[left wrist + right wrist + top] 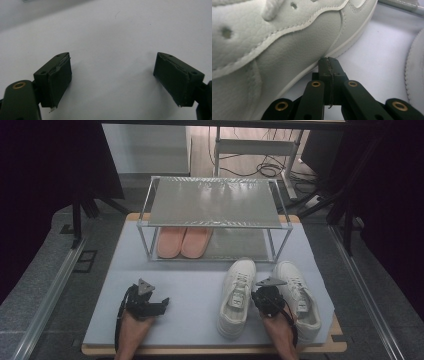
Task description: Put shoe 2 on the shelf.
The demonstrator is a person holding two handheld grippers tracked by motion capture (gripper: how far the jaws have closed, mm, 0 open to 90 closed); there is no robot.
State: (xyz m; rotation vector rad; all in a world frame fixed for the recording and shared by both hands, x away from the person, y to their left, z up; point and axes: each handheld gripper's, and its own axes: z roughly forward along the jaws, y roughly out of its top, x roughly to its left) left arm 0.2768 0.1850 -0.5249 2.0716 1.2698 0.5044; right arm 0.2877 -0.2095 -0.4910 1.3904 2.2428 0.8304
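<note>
White leather sneaker (287, 45) (apparently perforated)

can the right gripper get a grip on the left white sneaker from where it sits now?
Probably yes, once it opens. The right gripper sits shut, its tip at the sole edge of the left white sneaker, in the gap beside the right white sneaker. Nothing lies between them.

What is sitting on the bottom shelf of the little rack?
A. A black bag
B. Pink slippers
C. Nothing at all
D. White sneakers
B: in the high view a pair of pink slippers lies side by side on the lower shelf of the rack, while the white sneakers stand on the table in front of it.
</note>
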